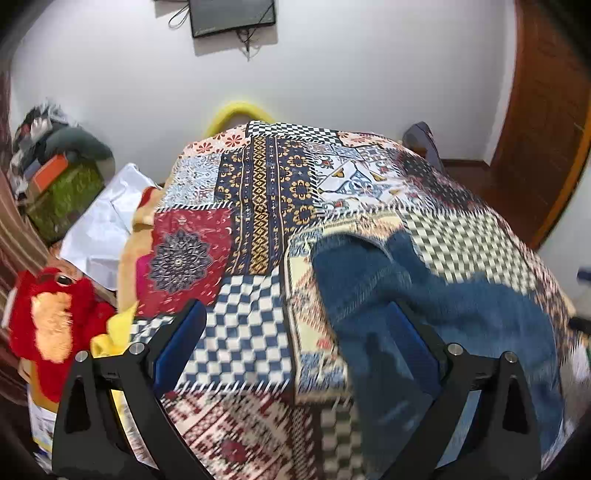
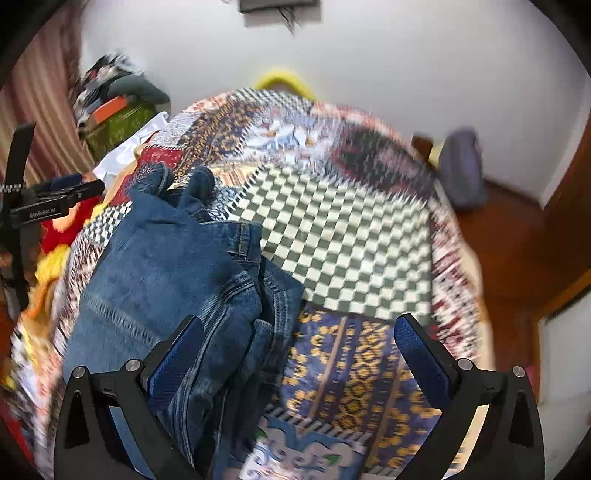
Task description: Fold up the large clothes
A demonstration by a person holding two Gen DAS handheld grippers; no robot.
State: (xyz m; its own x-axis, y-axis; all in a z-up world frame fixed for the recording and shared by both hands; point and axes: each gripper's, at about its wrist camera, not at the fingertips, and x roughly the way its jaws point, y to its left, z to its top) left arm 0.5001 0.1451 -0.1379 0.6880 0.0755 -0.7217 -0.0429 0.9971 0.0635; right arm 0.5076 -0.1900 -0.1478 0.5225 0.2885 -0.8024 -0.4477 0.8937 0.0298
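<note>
We see the jeans (image 2: 170,266) lying crumpled on the bedspread (image 2: 347,236) that covers the bed, toward its left side. Left of the bed sit a plush toy (image 1: 51,317) and, farther back, a heap of boxes and clothes (image 1: 59,177). Behind the bed stands the wall, with a screen (image 1: 232,16) mounted on it.

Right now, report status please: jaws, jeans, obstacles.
Left gripper and right gripper: jaws open, empty. Jeans bunched on bedspread. Nothing blocking.

A bed (image 2: 436,206) under a patchwork bedspread (image 1: 258,206) carries crumpled blue jeans (image 2: 166,266) lying directly on the cover.
</note>
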